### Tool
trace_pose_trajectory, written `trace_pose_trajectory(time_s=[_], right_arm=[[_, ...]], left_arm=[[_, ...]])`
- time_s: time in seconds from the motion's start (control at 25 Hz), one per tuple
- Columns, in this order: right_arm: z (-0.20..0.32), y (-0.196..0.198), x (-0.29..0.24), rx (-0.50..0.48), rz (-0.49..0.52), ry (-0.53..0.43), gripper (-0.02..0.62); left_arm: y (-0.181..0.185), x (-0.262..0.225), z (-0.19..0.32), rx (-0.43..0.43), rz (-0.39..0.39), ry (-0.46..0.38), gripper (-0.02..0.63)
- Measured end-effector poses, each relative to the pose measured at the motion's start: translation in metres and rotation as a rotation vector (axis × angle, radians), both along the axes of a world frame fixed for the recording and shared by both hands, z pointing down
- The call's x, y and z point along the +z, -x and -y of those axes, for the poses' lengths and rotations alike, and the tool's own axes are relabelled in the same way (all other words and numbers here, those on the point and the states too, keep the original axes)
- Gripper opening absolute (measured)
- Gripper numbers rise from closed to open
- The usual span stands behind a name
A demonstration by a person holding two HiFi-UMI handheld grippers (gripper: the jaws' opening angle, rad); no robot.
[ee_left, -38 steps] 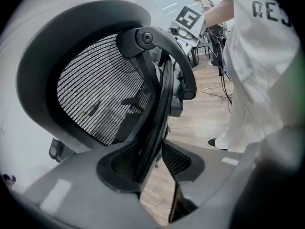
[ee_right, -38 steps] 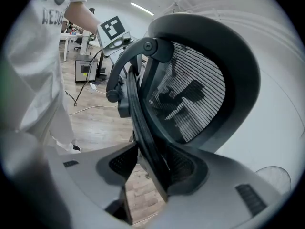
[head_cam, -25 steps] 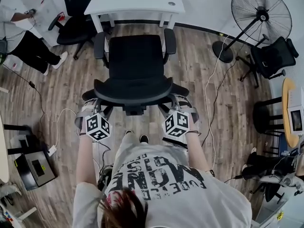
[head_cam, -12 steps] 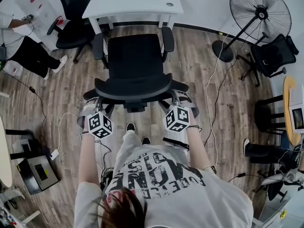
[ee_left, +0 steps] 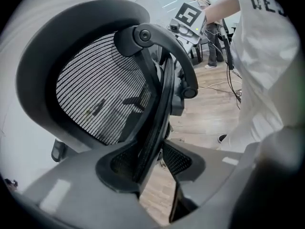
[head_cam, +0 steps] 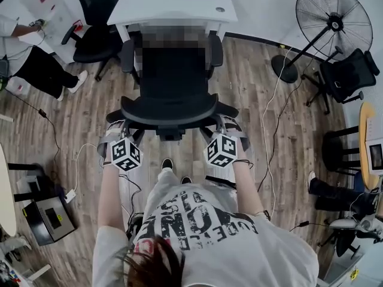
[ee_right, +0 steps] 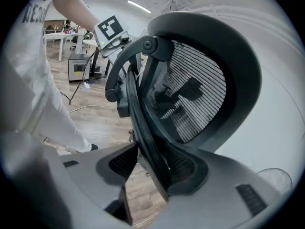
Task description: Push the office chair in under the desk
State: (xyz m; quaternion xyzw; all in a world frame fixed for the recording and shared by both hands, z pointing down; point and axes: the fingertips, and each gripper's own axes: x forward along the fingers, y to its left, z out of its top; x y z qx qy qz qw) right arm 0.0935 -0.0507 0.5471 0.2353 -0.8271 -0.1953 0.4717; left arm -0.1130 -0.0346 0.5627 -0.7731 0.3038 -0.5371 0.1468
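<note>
The pale wood-plank floor (head_cam: 78, 112) fills most of the head view. At the top centre stands the white rectangular desk (head_cam: 149, 2). Just below it is the black mesh-backed office chair (head_cam: 170, 109). The chair's seat faces the desk and its front edge reaches the desk's near edge, with the two armrests level with the desk legs. The curved backrest points down the frame toward me.

Both my bare forearms reach straight up the frame from the lower centre, roughly parallel, one on each side of my white printed T-shirt (head_cam: 203, 226). My wrists tilt forward and down, so both tools slope toward the backrest from behind.

My left gripper (head_cam: 115, 133) sits at the backrest's left end, its marker cube just below. My right gripper (head_cam: 230, 127) mirrors it at the right end. In the left gripper view, the backrest's dark rim runs up between my two grey pads, which are clamped on it. In the right gripper view, the rim is likewise pinched between the pads, with the mesh panel rising to the right.

A round black pedestal fan (head_cam: 332, 23) stands at the upper right, well apart from the chair.
</note>
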Motion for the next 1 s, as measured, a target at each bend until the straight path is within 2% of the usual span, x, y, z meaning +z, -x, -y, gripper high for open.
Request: trace_pose_trajectory(time_s=[1.0], right_arm=[[0.059,0.040,0.000,0.050,-0.008,-0.008,0.195]], left_arm=[[0.041,0.000,0.070,0.042,0.009,-0.004,0.173]])
